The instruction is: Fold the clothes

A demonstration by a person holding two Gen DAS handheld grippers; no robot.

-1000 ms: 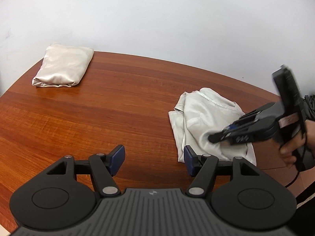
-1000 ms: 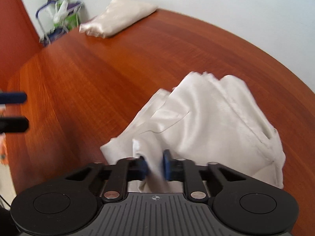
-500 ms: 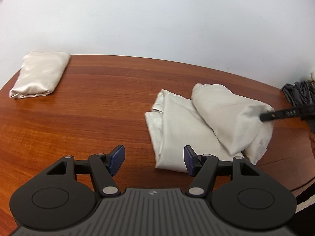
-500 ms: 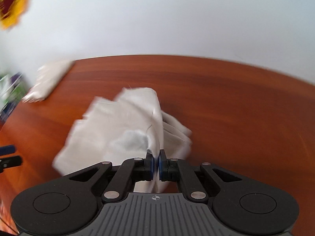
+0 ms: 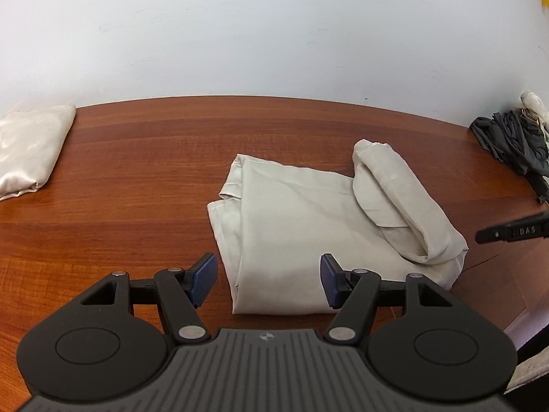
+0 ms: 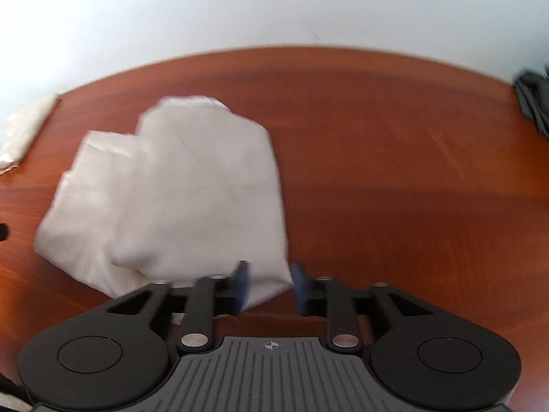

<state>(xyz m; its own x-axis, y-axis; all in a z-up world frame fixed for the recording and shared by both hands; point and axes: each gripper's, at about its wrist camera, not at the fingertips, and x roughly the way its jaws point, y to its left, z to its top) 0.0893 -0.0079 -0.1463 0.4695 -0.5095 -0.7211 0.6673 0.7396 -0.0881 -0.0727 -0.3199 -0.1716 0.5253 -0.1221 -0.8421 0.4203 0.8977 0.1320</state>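
A cream garment [image 5: 308,219] lies on the brown wooden table [image 5: 144,171], its right part folded over into a thick roll. My left gripper [image 5: 266,279] hovers open over the garment's near edge, its pads not touching cloth. In the right wrist view the same garment [image 6: 178,192] fills the left middle. My right gripper [image 6: 269,286] has its jaws opening; the garment's near corner lies between the pads, which stand apart from it. One right fingertip [image 5: 507,231] pokes in at the right edge of the left wrist view.
A folded cream piece [image 5: 31,147] rests at the table's far left, also seen as the folded cream piece [image 6: 24,130]. A dark grey heap of clothes [image 5: 511,137] sits at the far right corner. A white wall rises behind the table.
The right gripper carried the garment's flap over to the right, laid it as a roll, then let go as its jaws parted. The left gripper drifted closer over the garment's near edge.
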